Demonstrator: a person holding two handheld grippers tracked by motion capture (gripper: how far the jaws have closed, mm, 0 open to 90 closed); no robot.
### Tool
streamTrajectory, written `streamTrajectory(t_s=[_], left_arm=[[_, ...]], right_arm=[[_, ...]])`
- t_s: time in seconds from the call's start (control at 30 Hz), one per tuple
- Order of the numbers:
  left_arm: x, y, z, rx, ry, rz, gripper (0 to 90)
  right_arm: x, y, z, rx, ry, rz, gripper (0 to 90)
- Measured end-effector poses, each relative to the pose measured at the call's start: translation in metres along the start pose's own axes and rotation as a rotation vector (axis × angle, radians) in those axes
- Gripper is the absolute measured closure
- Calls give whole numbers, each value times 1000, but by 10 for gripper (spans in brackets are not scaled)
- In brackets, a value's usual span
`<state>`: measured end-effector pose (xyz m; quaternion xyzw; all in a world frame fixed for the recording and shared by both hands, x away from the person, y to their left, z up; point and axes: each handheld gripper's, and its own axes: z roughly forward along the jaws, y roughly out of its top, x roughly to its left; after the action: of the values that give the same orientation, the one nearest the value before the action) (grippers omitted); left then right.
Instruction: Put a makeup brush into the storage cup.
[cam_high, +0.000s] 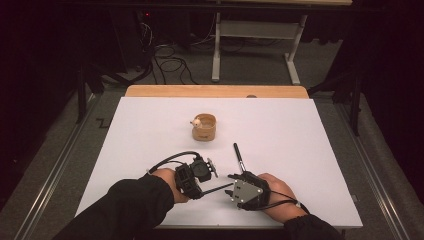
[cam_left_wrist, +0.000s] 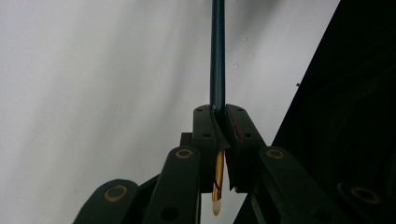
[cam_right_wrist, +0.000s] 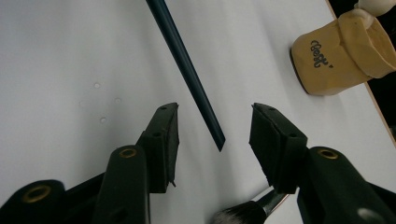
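Note:
My left gripper (cam_high: 200, 187) (cam_left_wrist: 218, 109) is shut on a thin dark blue brush handle (cam_high: 218, 189) (cam_left_wrist: 217, 56). A gold ferrule and a pale tip show behind the pads. The handle runs across to my right gripper (cam_high: 231, 185) (cam_right_wrist: 215, 126), and its free end (cam_right_wrist: 219, 140) lies between the open jaws, touching neither pad. A black makeup brush (cam_high: 239, 156) lies on the white sheet just beyond the right gripper, its dark bristles (cam_right_wrist: 238, 215) under the jaws. A tan pouch (cam_high: 204, 127) (cam_right_wrist: 338, 56) stands mid-table with a pale rounded thing (cam_high: 197, 121) sticking out.
The white sheet (cam_high: 300, 150) covers the table, with a wooden strip (cam_high: 215, 91) bare at the far edge. Beyond stand a white table frame (cam_high: 260, 30) and cables on the floor (cam_high: 170, 62). Metal rails run along both sides.

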<state>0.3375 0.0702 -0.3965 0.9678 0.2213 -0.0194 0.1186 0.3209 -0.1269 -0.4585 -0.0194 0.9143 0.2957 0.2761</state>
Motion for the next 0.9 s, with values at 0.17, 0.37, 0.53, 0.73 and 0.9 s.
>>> streamTrajectory(t_s=[0.17,0.37,0.53,0.73,0.9], left_arm=[[-2,1,2,6,-6,3,835],[-2,2,5,9,-9,6,834],[-3,1,4,4,-10,4,834],[-2,0,3,4,-10,7,834],[-2,0,2,8,-10,12,834]], right_arm=[[-1,1,1,7,23,-4,576],[0,4,2,15,41,-6,615],[-3,4,3,29,58,-38,641],[0,5,5,30,64,-43,678],[-3,5,6,34,71,-57,699]])
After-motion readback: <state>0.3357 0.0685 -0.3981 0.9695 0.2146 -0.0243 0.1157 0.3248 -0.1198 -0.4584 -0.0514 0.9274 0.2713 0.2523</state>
